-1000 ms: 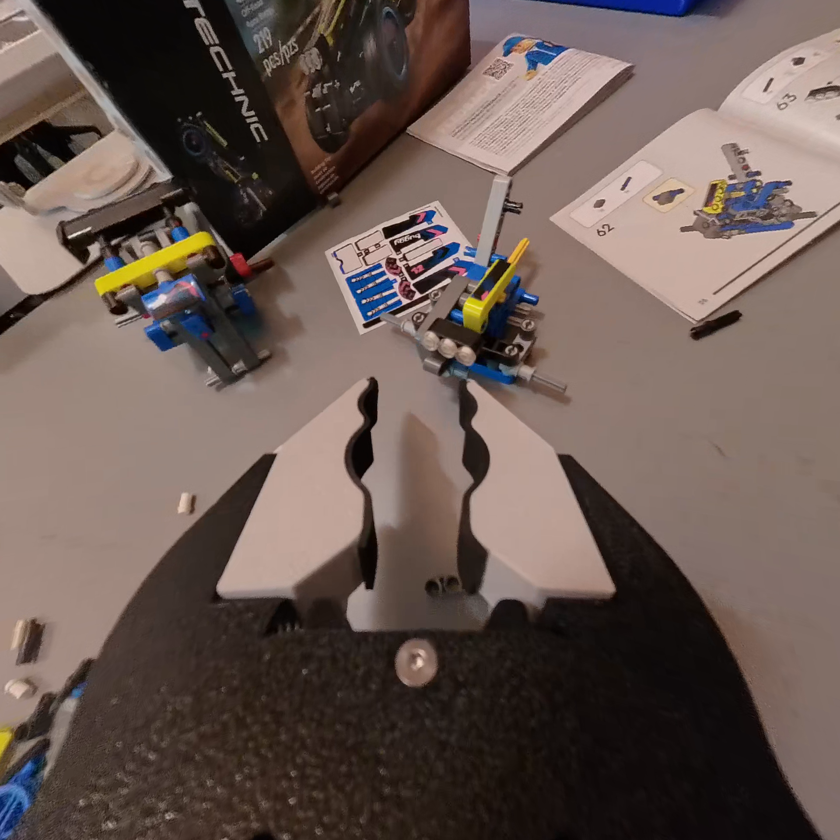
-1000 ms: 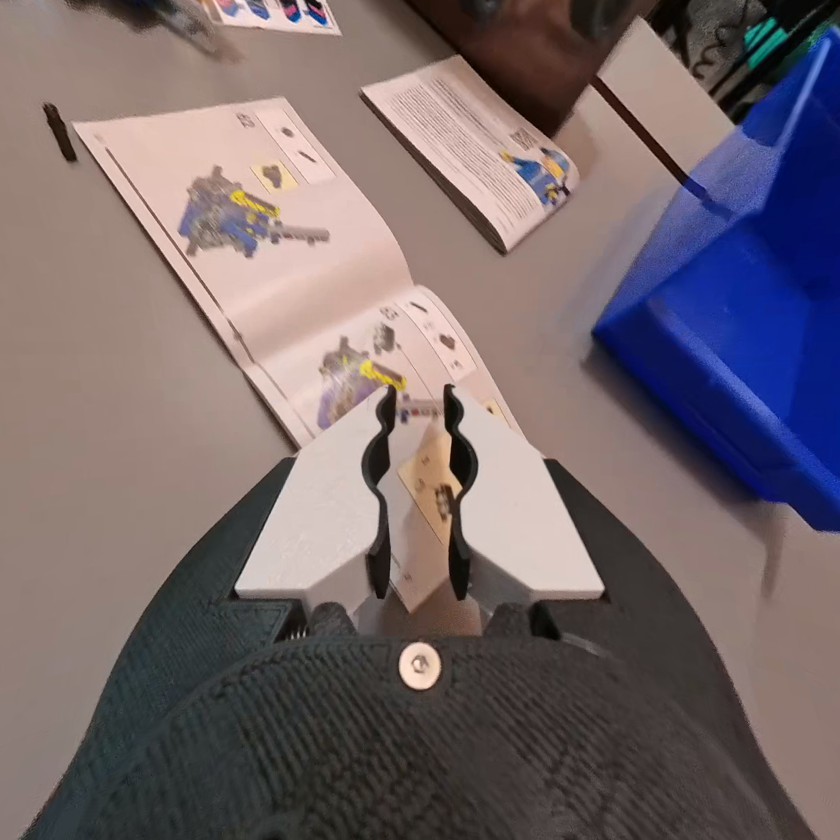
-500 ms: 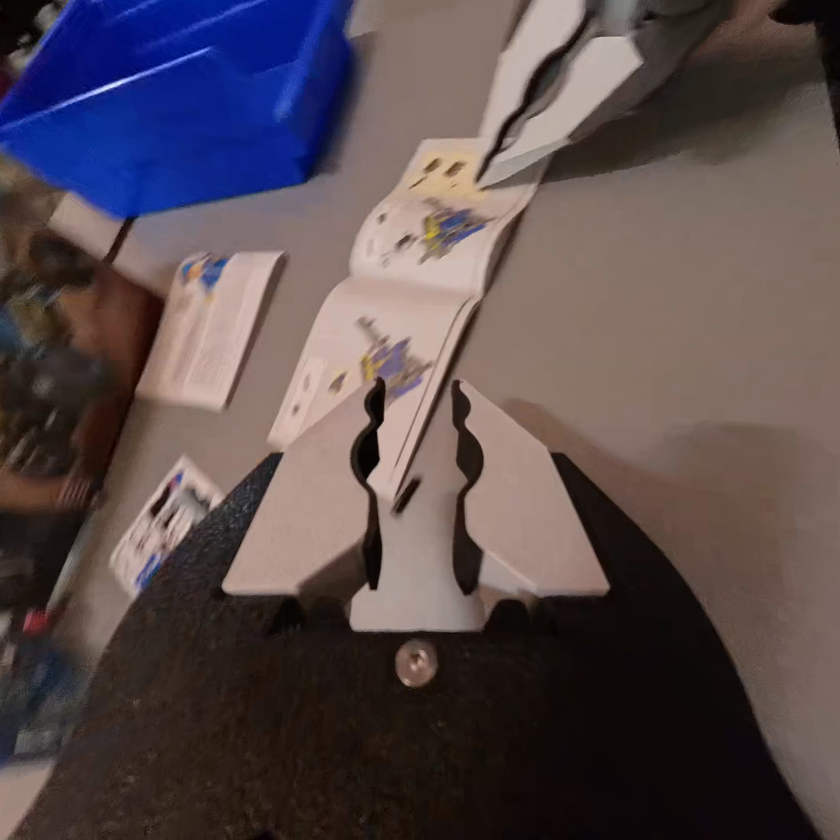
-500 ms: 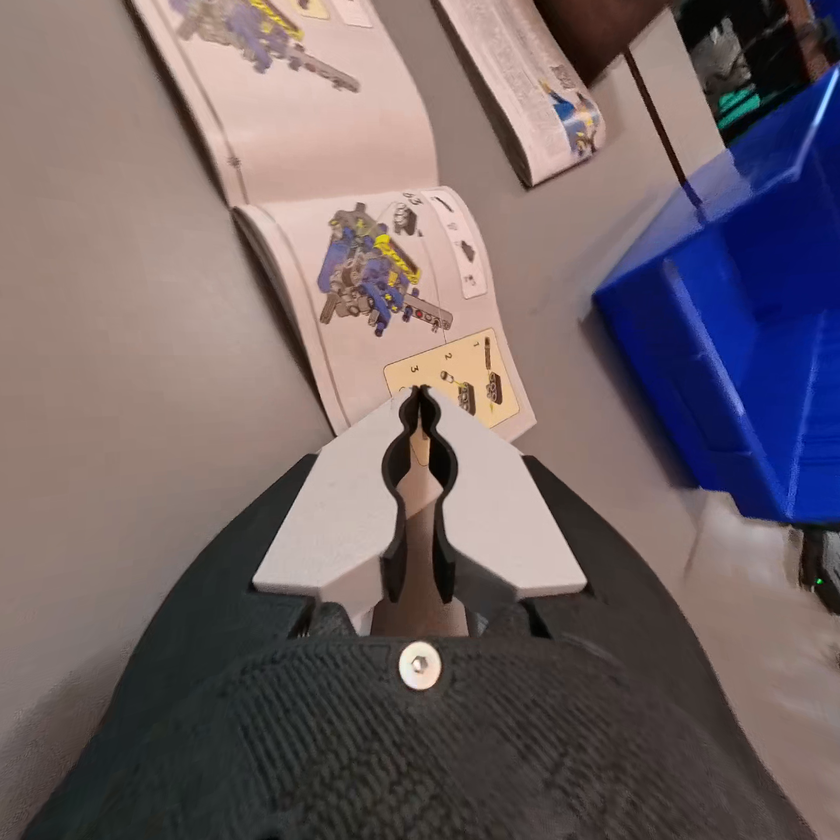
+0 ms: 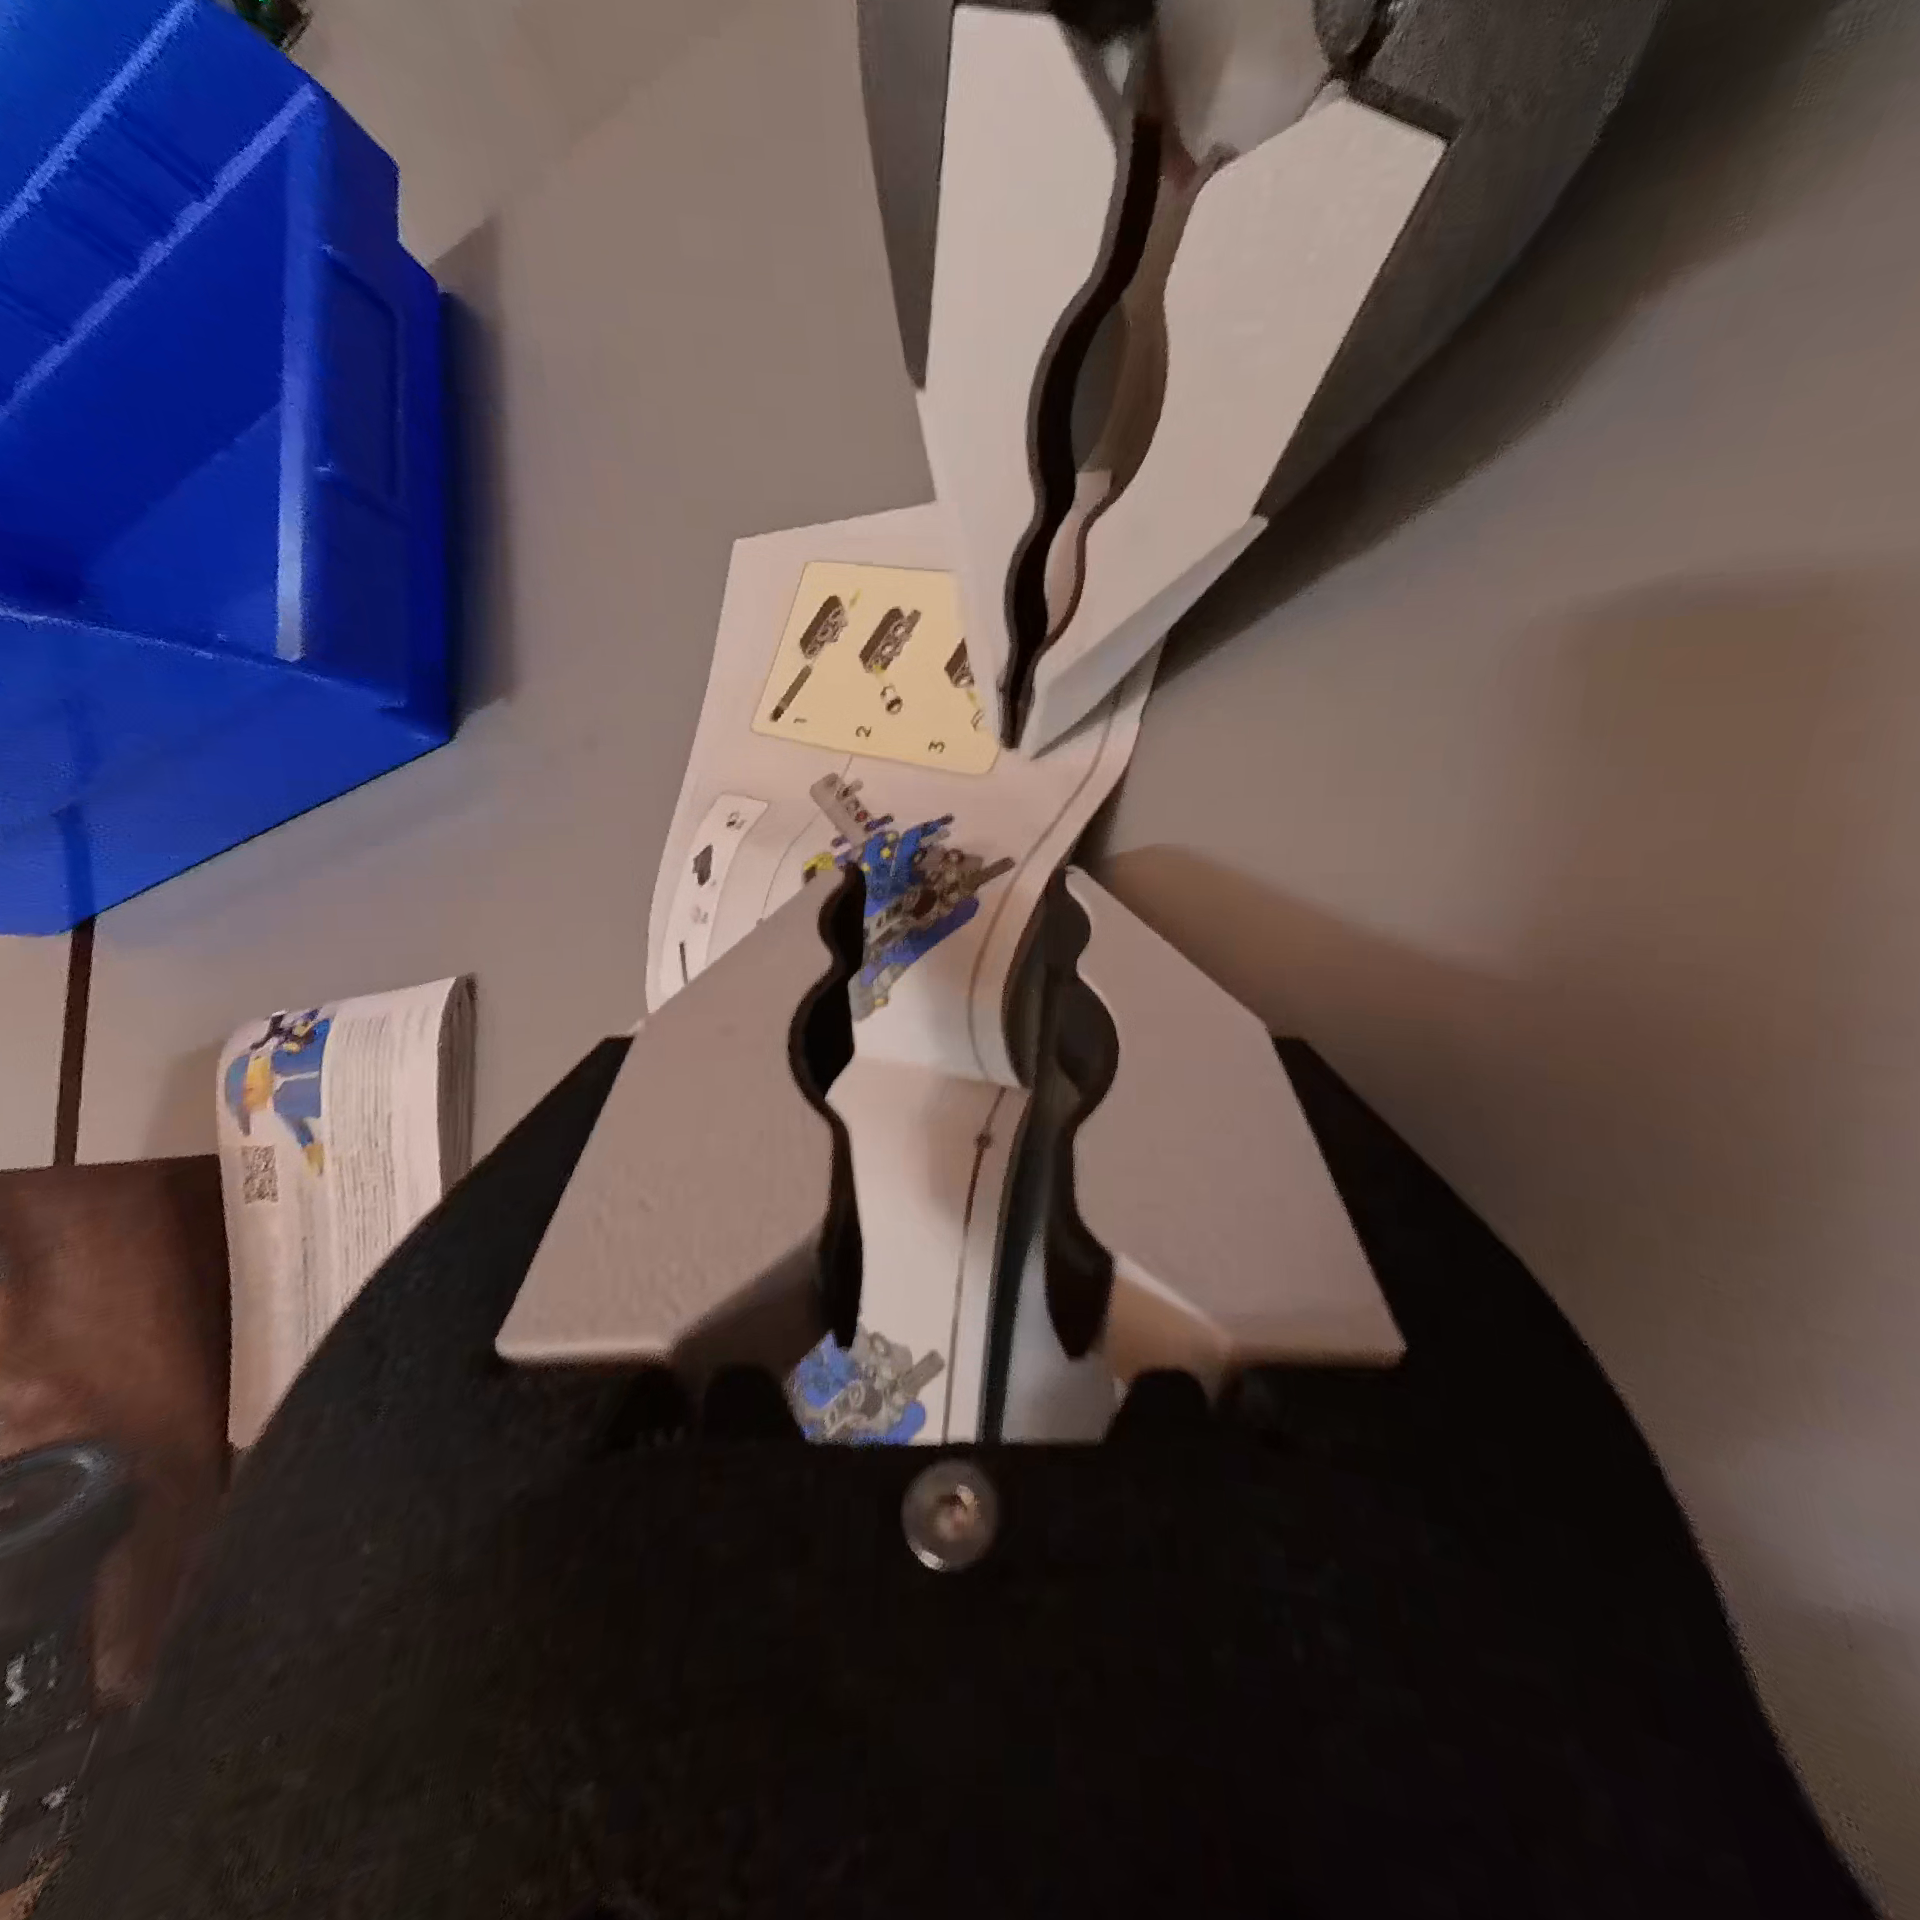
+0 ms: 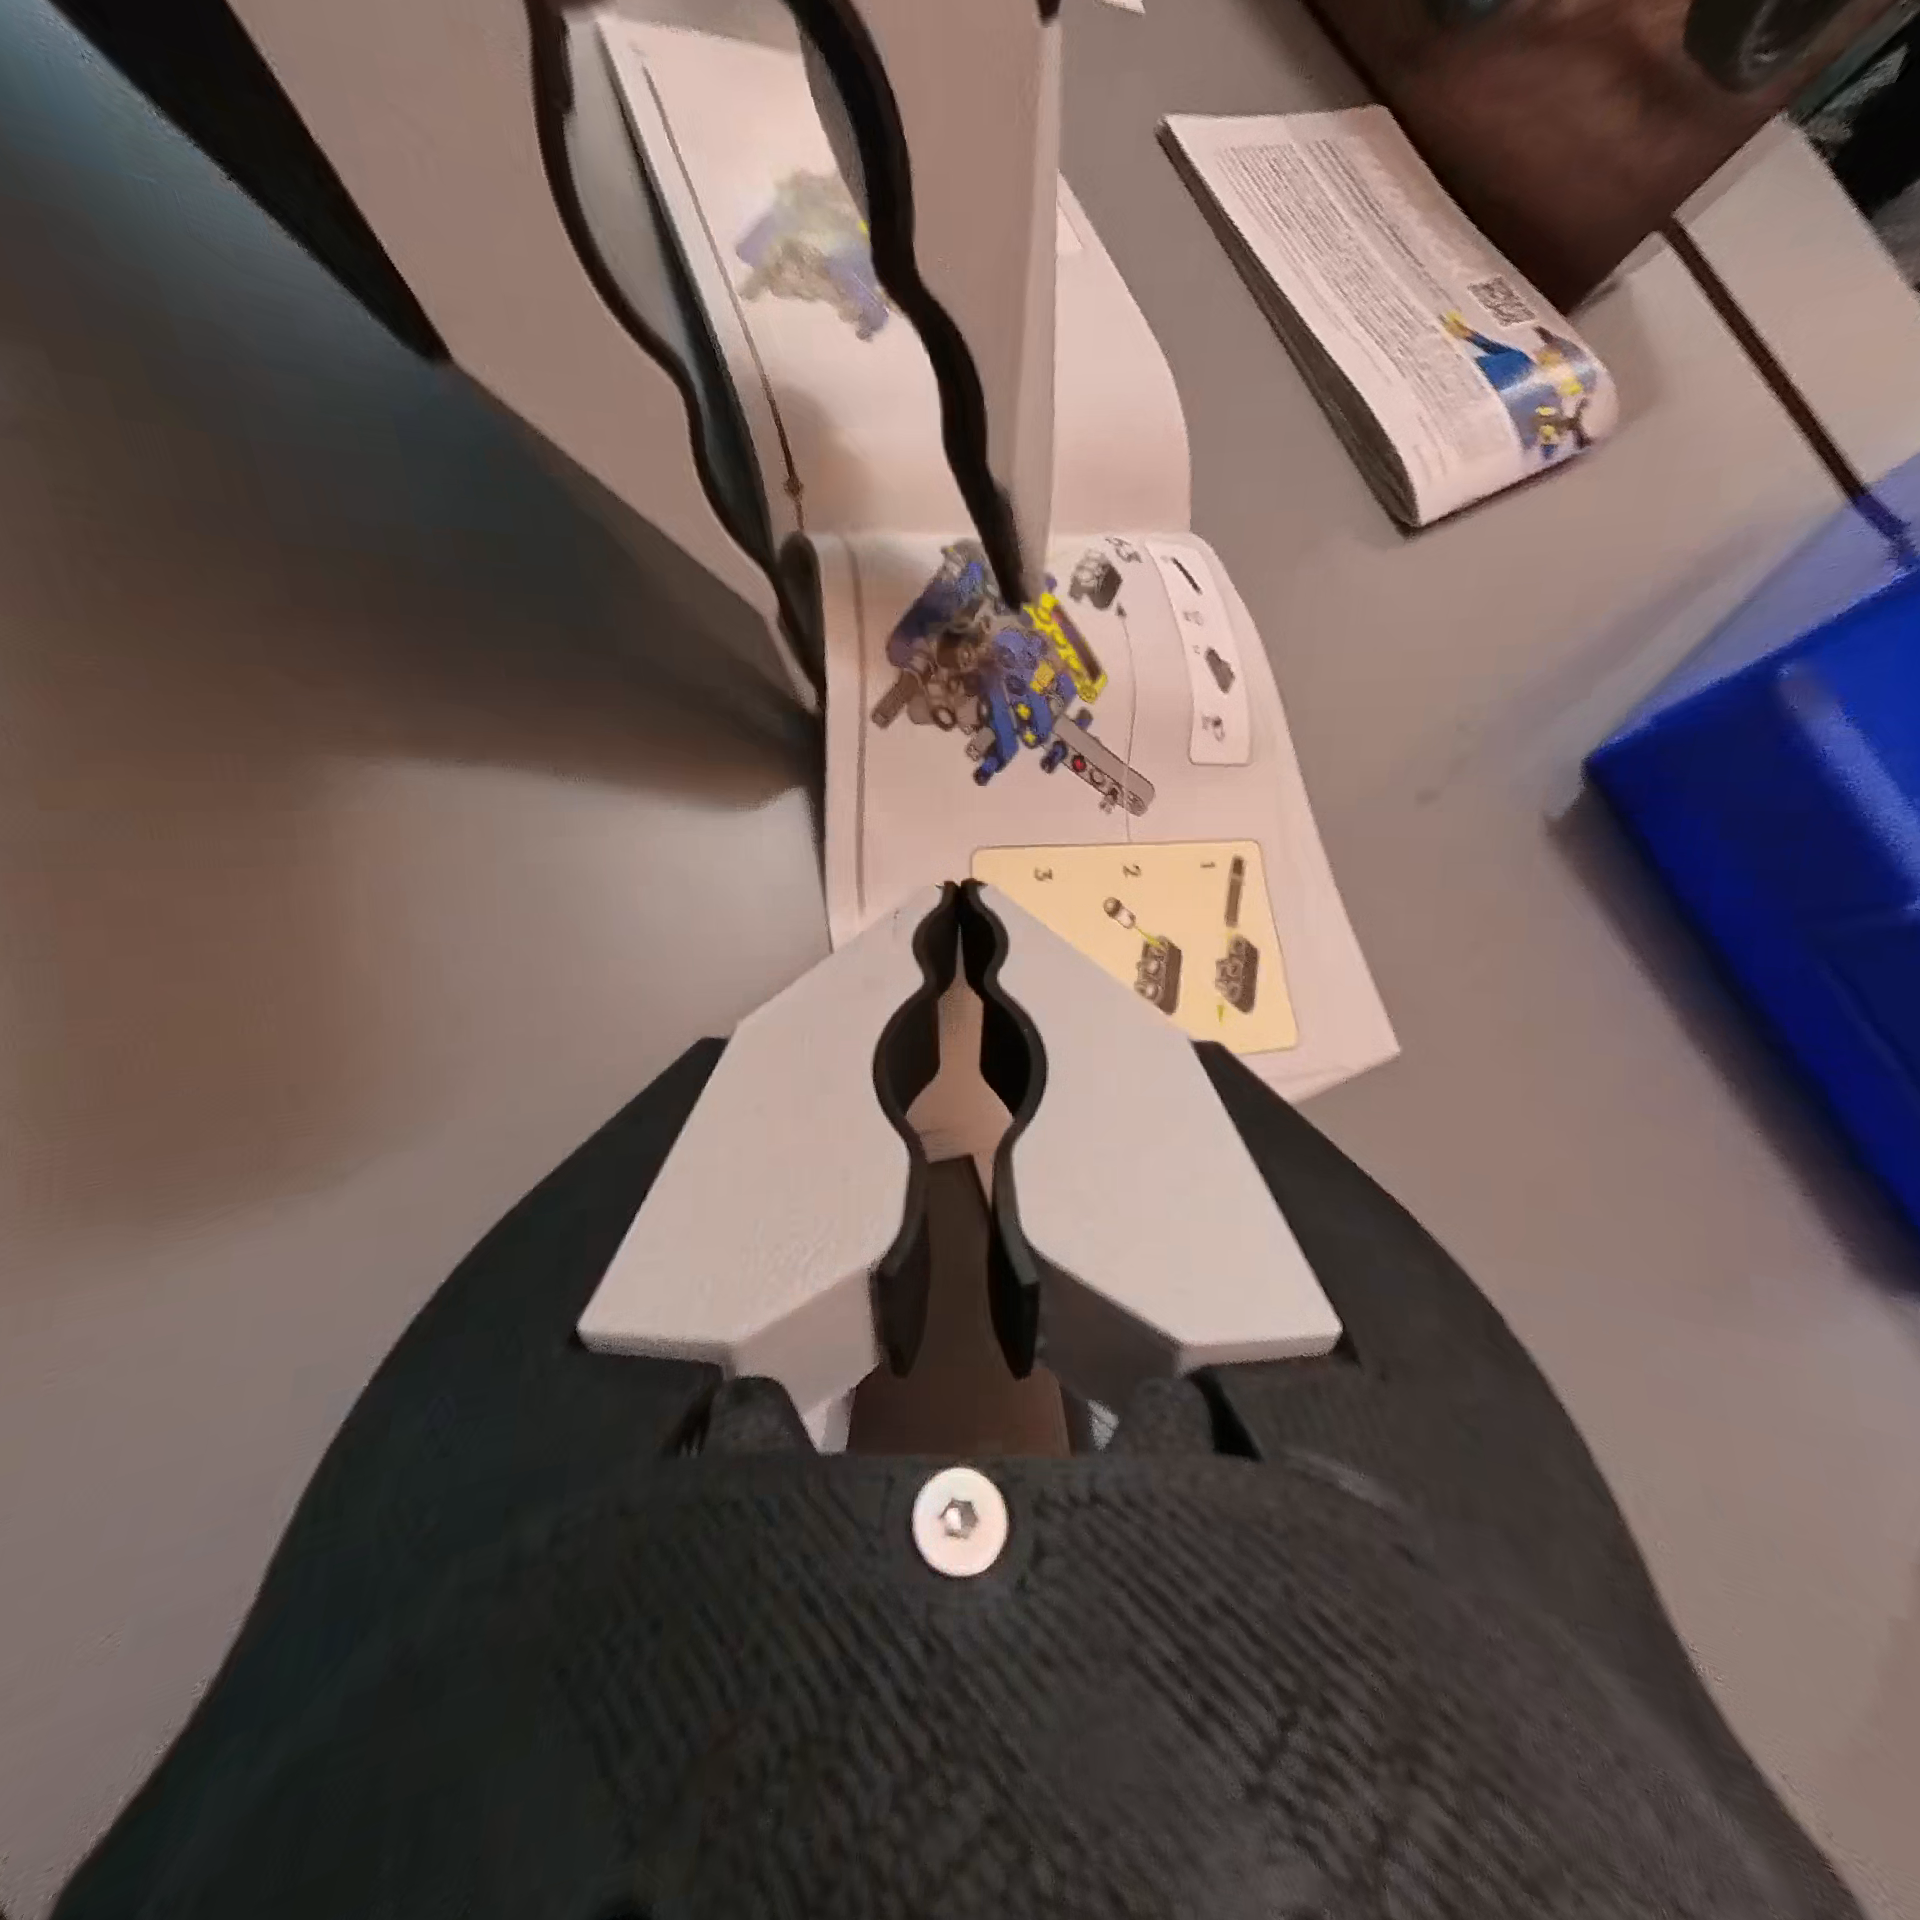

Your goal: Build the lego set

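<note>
Open instruction booklet (image 6: 1049, 790) lies flat on the grey bench (image 6: 364, 831), glossy thin paper, pages bowing up at the spine. No loose bricks or built parts show in either view right now; the booklet is the only piece of the set in sight, along with a corner of the brown set box (image 5: 104, 1299).

Right gripper (image 6: 958, 889) has its fingers closed, tips meeting at the near bottom edge of the right-hand page, beside the yellow step panel. Looks like a pinch on the page edge, but I cannot tell if paper is actually caught between the tips.

Left gripper (image 5: 956, 883) comes from the opposite side, fingers spread apart with the spine and raised page fold between them, nothing clamped. The booklet's long axis runs roughly from one gripper to the other, so the two face each other across it, tips near one another.

Judgement: a page turn or flattening step. The right gripper is the nearer one to the loose page edge; the coming move depends on lifting that edge over the spine while the left holds the fold down. Thin paper may slip or crease.

Further out: a second, thicker closed booklet (image 6: 1392, 312) lies past the open one, matte pages. A blue plastic bin (image 6: 1787, 883), hard and smooth, sits to the right gripper's right.
</note>
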Motion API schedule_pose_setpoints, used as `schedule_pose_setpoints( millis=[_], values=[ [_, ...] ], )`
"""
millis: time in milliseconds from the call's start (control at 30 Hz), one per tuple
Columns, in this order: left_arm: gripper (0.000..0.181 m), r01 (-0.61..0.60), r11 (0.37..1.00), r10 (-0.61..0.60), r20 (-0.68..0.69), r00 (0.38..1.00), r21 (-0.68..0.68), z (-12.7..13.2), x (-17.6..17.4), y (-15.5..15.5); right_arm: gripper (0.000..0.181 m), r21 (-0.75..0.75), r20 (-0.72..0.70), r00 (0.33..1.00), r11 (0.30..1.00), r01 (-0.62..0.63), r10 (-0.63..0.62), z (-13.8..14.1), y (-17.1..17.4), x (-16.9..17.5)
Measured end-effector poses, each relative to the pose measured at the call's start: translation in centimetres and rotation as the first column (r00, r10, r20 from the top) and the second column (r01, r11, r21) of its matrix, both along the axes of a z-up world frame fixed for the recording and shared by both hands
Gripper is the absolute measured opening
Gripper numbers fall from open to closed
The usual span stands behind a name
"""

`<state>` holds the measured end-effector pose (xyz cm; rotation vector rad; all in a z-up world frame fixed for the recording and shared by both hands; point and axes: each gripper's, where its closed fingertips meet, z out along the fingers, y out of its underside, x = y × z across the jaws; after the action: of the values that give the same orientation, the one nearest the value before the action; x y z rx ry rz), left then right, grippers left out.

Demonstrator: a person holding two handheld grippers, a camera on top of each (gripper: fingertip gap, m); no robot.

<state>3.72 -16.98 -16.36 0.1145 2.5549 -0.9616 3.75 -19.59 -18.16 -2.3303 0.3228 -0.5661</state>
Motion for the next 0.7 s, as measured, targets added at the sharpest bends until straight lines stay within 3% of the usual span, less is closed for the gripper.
schedule_pose_setpoints(
  millis=[100,133,167,200,467,567,700],
  values=[
    [0.027,0.054,0.997,-0.053,-0.021,0.998,0.046,-0.3,-0.7,-0.5,0.000,0.055,-0.053,0.999,0.998,-0.010,0.013,0.0,0.8,-0.4],
    [0.022,0.063,0.996,-0.063,-0.013,0.998,0.065,-0.4,-0.7,-0.6,0.000,0.073,-0.067,0.997,0.997,-0.028,0.033,0.0,1.3,-0.7],
    [0.002,0.079,0.993,-0.078,-0.019,0.997,0.088,-0.7,-0.9,-0.6,0.000,0.075,-0.068,0.997,0.997,-0.033,0.039,0.0,1.5,-0.8],
    [0.000,0.081,0.991,-0.079,-0.021,0.997,0.105,-0.8,-1.0,-0.5,0.000,0.068,-0.060,0.997,0.997,-0.037,0.041,0.0,1.4,-0.7],
    [0.000,0.029,0.998,-0.029,-0.008,1.000,0.061,0.2,-0.4,0.0,0.011,0.032,-0.032,0.999,0.999,0.028,-0.027,1.5,-4.2,-1.0],
    [0.000,-0.001,1.000,0.001,-0.027,1.000,0.005,0.9,-0.2,0.1,0.015,0.050,0.019,1.000,0.999,0.020,-0.021,2.1,-4.5,-0.8],
    [0.000,-0.096,0.992,0.091,-0.054,0.994,-0.086,2.0,0.6,0.6,0.000,0.030,0.073,0.996,0.999,0.038,-0.040,1.8,-3.5,0.4]
  ],
)
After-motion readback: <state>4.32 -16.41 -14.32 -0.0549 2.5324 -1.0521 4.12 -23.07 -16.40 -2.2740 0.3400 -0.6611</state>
